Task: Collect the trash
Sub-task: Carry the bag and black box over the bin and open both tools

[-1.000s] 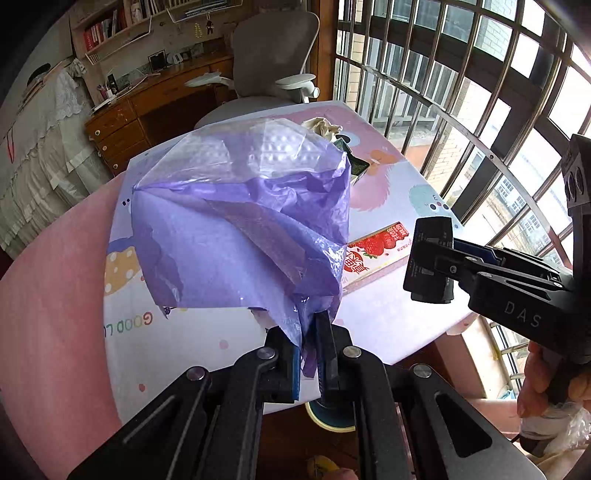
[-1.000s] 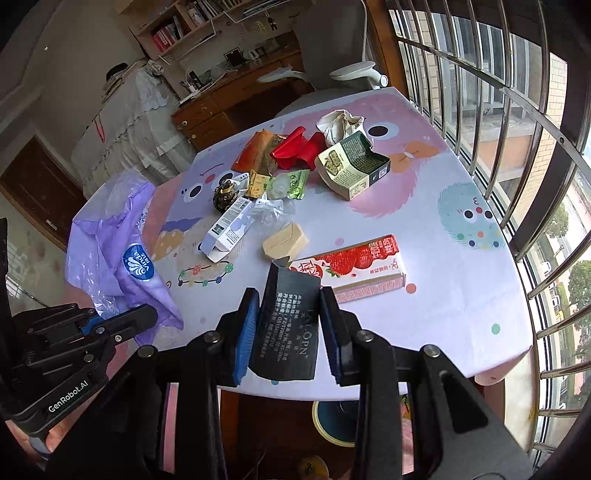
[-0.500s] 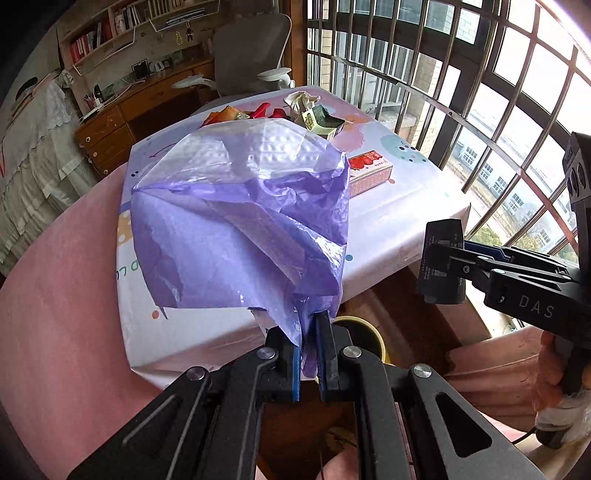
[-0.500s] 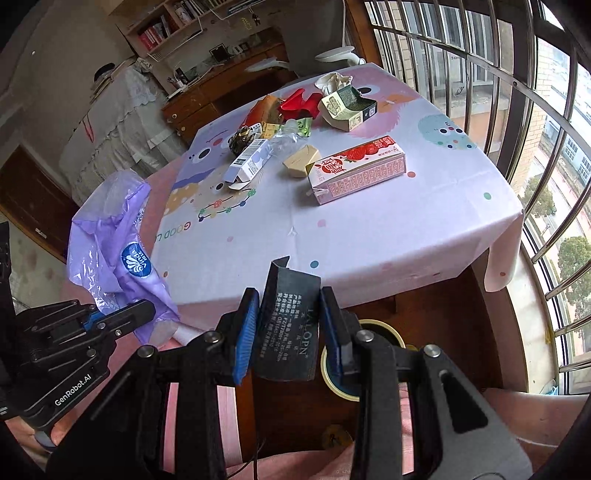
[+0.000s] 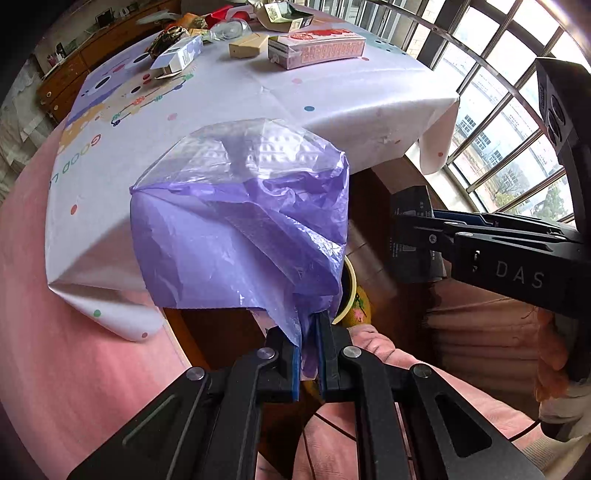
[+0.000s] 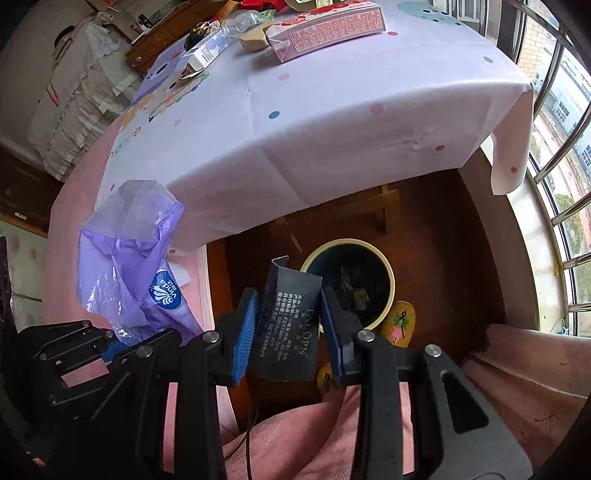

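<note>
My left gripper (image 5: 308, 354) is shut on a crumpled purple plastic wrapper (image 5: 240, 229), held up in front of the table's near edge. The same purple wrapper (image 6: 136, 254) shows at the left of the right wrist view. My right gripper (image 6: 291, 325) is shut on a flat black packet (image 6: 288, 325) with white print, held above and just left of a round yellow-rimmed bin (image 6: 349, 280) on the floor. The bin (image 5: 351, 291) is mostly hidden behind the wrapper in the left wrist view, where the black packet (image 5: 412, 236) shows at the right.
The table (image 6: 332, 122) carries more litter at its far side: a strawberry carton (image 6: 328, 27), a white-blue box (image 6: 207, 51), a tan box (image 5: 249, 46). Slippers (image 6: 400, 321) lie beside the bin. A person's pink-clad legs (image 6: 314, 435) are below. Window bars (image 5: 498, 110) stand right.
Both grippers have pulled back from over the table and dropped below its edge, tilting down. The bin on the floor has come into view under the black packet. Both grips held.
</note>
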`<state>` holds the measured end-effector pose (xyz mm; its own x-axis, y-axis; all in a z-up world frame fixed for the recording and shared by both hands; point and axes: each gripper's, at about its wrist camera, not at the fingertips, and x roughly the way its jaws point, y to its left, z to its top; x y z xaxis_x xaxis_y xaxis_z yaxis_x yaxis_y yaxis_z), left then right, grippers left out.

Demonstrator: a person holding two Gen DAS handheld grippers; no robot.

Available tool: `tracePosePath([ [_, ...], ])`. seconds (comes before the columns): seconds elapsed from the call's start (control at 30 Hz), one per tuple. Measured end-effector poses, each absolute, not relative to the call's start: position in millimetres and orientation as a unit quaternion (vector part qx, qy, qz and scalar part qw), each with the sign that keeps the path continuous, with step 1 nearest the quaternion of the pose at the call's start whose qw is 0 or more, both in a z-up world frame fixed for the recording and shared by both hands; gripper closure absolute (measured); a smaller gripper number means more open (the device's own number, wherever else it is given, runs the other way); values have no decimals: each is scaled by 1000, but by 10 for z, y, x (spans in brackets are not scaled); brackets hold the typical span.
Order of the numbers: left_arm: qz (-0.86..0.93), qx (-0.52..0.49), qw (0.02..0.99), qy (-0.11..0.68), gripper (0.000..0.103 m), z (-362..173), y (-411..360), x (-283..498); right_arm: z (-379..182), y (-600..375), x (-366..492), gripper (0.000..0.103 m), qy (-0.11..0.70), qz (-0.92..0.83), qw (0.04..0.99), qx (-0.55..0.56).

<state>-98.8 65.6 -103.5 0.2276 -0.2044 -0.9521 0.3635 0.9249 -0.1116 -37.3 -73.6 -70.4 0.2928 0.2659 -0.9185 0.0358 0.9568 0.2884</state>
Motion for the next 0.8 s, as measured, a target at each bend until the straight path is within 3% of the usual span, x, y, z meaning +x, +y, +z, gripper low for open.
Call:
tracePosePath([
  [0.5,-190,29,716,671,96,-3568,365,-538,-3408,-1130,-19,62,659,21,730,177],
  [0.53,-190,24,714,674,92,-3712,372,-507,-3533,-1153,-36,61,660,19,729,179],
  [0.6,-186,15,712,677,76,-3962,404,-427,-3747,-1184,-9,56,661,18,728,178],
  [0.67,-176,12,715,676,33,-4133,437,-389,-3910,-1199,33,51,662,23,729,175],
  [0.7,-170,13,715,678,24,-4199,460,-379,-3966,-1204,41,49,662,23,729,173],
  [0.73,-166,11,717,677,18,-4249,475,-367,-4020,-1210,48,48,662,21,729,171],
  [0.8,-156,13,725,671,18,-4288,528,-346,-4070,-1223,61,48,663,15,728,171],
])
